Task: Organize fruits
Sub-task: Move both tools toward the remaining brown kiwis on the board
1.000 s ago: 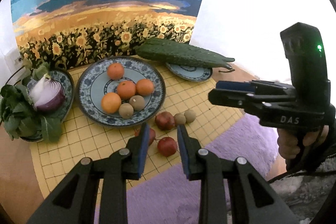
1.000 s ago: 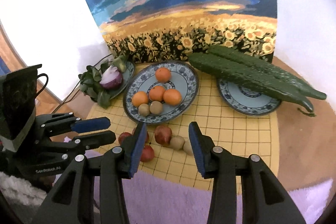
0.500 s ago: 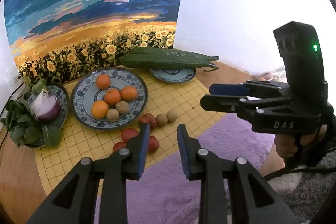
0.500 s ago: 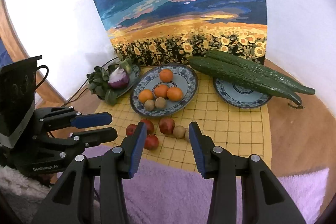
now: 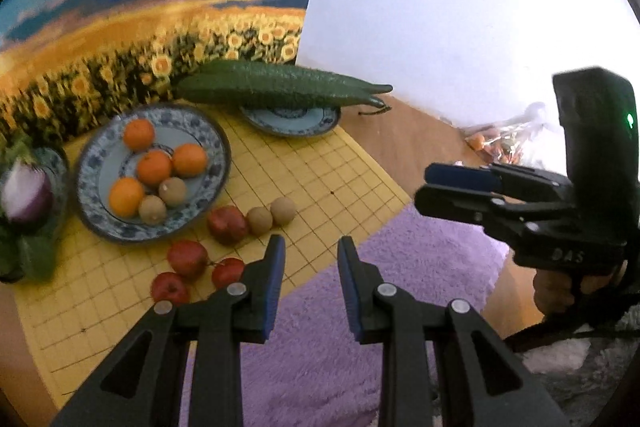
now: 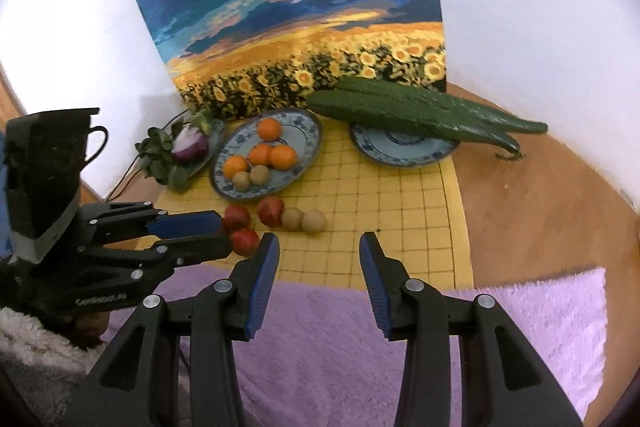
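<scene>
Left wrist view: large blue-patterned round plate (image 5: pixel 216 143) on the yellow gridded mat (image 5: pixel 320 171); in it four orange mandarins (image 5: pixel 154 167) and two small brown round fruits (image 5: pixel 164 199) at its near edge; far right, a smaller blue plate (image 5: pixel 292 119) bearing two long dark green cucumbers (image 5: pixel 280 89) laid across it, tips overhanging to the right; far left, a third dish, mostly cut off by the frame and blurred, with a purple onion (image 5: pixel 26 189) and green leaves (image 5: pixel 32 251).

Loose fruit on the mat near the big plate: four red round fruits (image 5: pixel 226 225) in a loose cluster; two tan round fruits (image 5: pixel 272 217) touching, just right of the farthest red one.

Left gripper (image 5: pixel 310 279) released, nothing between its blue-padded fingers; it hovers over the near mat edge where the purple fluffy rug (image 5: pixel 320 347) begins; loose red fruits just left and beyond its left finger, tan pair straight ahead.

Right wrist view: right gripper (image 6: pixel 318 281) likewise parted and empty, above the rug edge; tan pair ahead and slightly left; the left gripper's fingers reach in from the left, overlapping the red fruits.

Around: sunflower-field painting (image 6: pixel 296 19) upright against the white wall behind the plates; wooden tabletop (image 6: pixel 540 211) to the right.
</scene>
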A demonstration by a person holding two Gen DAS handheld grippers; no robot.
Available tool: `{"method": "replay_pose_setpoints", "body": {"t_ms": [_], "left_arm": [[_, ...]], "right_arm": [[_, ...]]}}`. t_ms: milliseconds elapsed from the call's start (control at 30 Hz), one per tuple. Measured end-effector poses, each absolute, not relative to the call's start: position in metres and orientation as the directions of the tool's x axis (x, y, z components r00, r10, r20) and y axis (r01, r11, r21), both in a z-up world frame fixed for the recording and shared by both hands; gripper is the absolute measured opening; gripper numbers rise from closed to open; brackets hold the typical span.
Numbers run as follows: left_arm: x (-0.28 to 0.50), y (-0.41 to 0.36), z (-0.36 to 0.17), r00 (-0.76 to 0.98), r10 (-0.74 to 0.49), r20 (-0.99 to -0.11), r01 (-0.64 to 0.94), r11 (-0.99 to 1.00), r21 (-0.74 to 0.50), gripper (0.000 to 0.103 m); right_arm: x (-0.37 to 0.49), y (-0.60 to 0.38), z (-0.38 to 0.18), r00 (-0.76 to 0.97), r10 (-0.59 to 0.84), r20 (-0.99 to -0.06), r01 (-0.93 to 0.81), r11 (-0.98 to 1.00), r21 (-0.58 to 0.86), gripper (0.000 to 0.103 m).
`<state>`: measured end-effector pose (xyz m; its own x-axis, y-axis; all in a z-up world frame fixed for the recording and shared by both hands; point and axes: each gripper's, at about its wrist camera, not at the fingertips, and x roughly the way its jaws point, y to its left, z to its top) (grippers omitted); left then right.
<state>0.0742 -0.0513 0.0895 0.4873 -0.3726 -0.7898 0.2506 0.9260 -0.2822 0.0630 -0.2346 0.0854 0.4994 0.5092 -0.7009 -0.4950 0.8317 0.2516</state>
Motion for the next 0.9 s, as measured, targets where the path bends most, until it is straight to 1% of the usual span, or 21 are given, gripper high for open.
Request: {"method": "replay_pose_setpoints", "body": {"t_ms": [133, 333, 500, 600, 800, 900], "left_arm": [[0.091, -0.042, 0.072, 0.455, -0.408, -0.791, 0.201, 0.913, -0.355, 0.027], [0.111, -0.034, 0.048, 0.414, -0.402, -0.817, 0.141, 0.915, -0.379, 0.027], [0.119, -0.041, 0.041, 0.4, -0.381, -0.833, 0.162, 0.924, -0.345, 0.027], [0.126, -0.047, 0.039, 0.403, -0.343, -0.849, 0.173, 0.939, -0.298, 0.027], [0.134, -0.052, 0.036, 0.394, -0.279, -0.876, 0.174, 0.958, -0.227, 0.03], [0.135, -0.051, 0.034, 0.384, -0.283, -0.879, 0.171, 0.957, -0.233, 0.031]], "right_arm": [[0.068, -0.235, 0.08, 0.484, 0.506, -0.714, -0.495, 0.831, 0.254, 0.043], [0.084, -0.223, 0.066, 0.432, 0.507, -0.746, -0.526, 0.813, 0.248, 0.043], [0.1, -0.206, 0.047, 0.41, 0.474, -0.779, -0.564, 0.803, 0.192, 0.043], [0.113, -0.197, 0.03, 0.385, 0.464, -0.798, -0.574, 0.798, 0.187, 0.043], [0.135, -0.189, 0.004, 0.301, 0.534, -0.79, -0.588, 0.756, 0.287, 0.042], [0.139, -0.187, 0.002, 0.293, 0.57, -0.768, -0.609, 0.73, 0.309, 0.042]]}}
